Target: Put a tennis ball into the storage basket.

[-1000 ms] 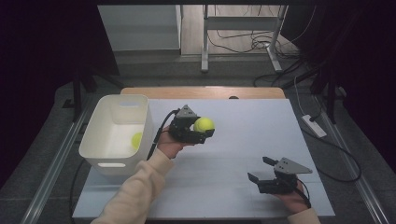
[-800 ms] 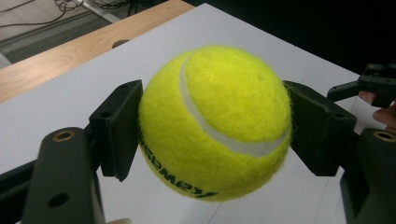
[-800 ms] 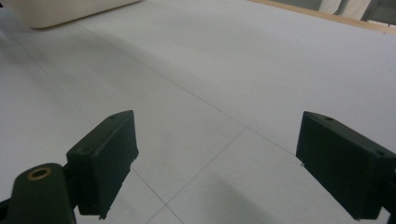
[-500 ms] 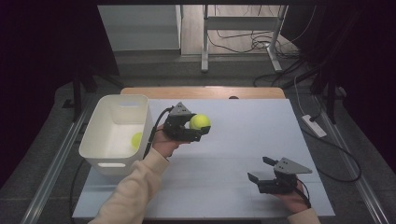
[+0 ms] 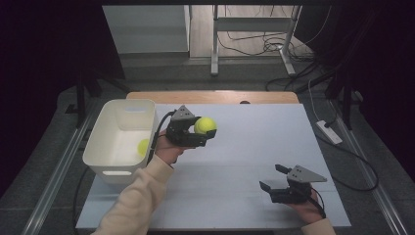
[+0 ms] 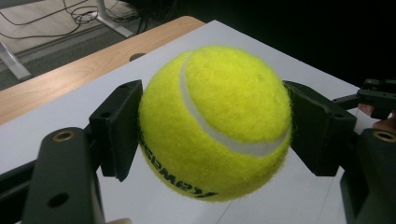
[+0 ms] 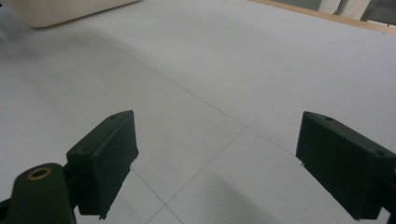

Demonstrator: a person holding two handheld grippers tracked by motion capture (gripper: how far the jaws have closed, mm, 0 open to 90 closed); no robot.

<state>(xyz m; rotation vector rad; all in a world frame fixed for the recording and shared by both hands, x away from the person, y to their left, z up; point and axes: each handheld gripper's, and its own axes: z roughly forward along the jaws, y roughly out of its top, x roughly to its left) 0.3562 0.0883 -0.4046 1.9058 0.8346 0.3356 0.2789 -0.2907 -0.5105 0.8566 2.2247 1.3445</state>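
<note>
A yellow tennis ball (image 5: 205, 126) hangs above the white table sheet, just right of the white bin (image 5: 117, 172). My left gripper (image 5: 203, 133) is shut on it. In the left gripper view the two black jaws press on either side of the tennis ball (image 6: 215, 121), left gripper (image 6: 212, 128). A second yellow ball (image 5: 143, 147) lies inside the bin by its right wall. My right gripper (image 5: 270, 177) rests low near the front right of the sheet. Its jaws stand wide apart with only bare sheet between them, right gripper (image 7: 215, 163).
The white sheet (image 5: 254, 142) covers a wooden table whose far edge (image 5: 215, 96) shows. The bin's corner (image 7: 56, 11) appears at the far left of the right gripper view. A power strip (image 5: 329, 131) and cables lie on the floor to the right.
My left gripper has drifted a little to the left, toward the bin, with the tennis ball still in it. The right gripper has stayed put.
</note>
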